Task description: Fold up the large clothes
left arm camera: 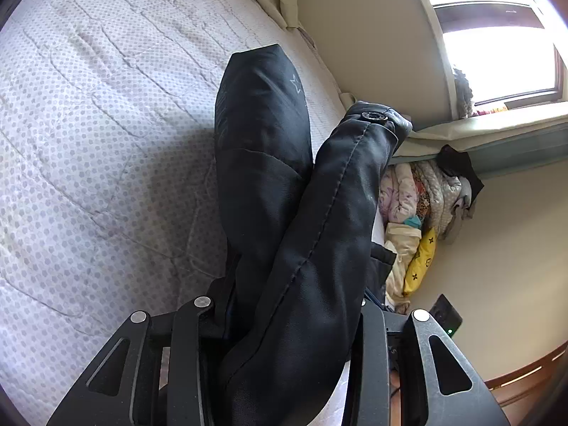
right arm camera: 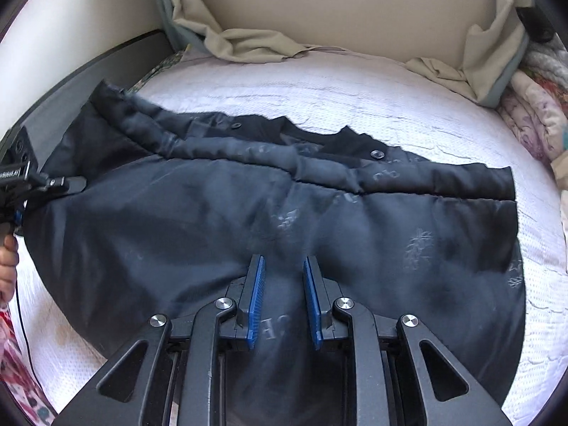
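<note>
I have a large dark padded jacket (right arm camera: 220, 213) spread across the white quilted mattress (right arm camera: 390, 88), lying lengthwise from one side of the bed to the other, its snap-buttoned front edge turned toward the headboard. My right gripper (right arm camera: 284, 269) is set narrow, its blue pads (right arm camera: 257, 294) pressed into a raised fold of the near edge of the jacket; fabric bulges up between the two pads, so I judge it clamped on the cloth. My left gripper (left arm camera: 284, 319) holds the far end of the same garment: a thick bunch of dark fabric fills the gap between its jaws and runs up and away from the camera, hanging clear above the mattress. A metal snap (left arm camera: 372, 116) shows on the uppermost fold of that bunch. In the right wrist view, the left tool appears at the frame's left edge, gripping the jacket's end. A rumpled beige sheet (right arm camera: 248, 46) lies along the headboard, and a heap of patterned bedding (left arm camera: 419, 191) sits beside the mattress under the window ledge.
</note>
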`<act>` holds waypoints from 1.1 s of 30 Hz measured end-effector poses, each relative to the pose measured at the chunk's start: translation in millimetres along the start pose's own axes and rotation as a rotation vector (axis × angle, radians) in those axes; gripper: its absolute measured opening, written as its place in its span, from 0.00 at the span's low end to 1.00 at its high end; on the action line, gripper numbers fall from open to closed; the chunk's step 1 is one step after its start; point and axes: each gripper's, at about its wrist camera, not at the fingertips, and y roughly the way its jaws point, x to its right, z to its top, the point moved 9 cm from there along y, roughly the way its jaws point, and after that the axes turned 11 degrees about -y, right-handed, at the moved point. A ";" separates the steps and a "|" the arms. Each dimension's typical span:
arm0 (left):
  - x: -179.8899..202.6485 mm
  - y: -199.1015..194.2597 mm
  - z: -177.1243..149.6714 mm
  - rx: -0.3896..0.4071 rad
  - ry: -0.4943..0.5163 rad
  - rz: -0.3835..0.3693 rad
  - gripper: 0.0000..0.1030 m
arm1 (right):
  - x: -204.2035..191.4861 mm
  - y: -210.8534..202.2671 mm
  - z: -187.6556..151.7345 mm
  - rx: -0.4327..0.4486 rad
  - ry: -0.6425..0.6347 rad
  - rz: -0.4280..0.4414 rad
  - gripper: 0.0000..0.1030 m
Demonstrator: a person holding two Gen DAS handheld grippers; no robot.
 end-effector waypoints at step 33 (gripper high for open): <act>214.3 106.6 -115.0 -0.012 0.342 0.226 0.39 | 45.7 58.0 -29.0 -0.110 0.323 0.214 0.00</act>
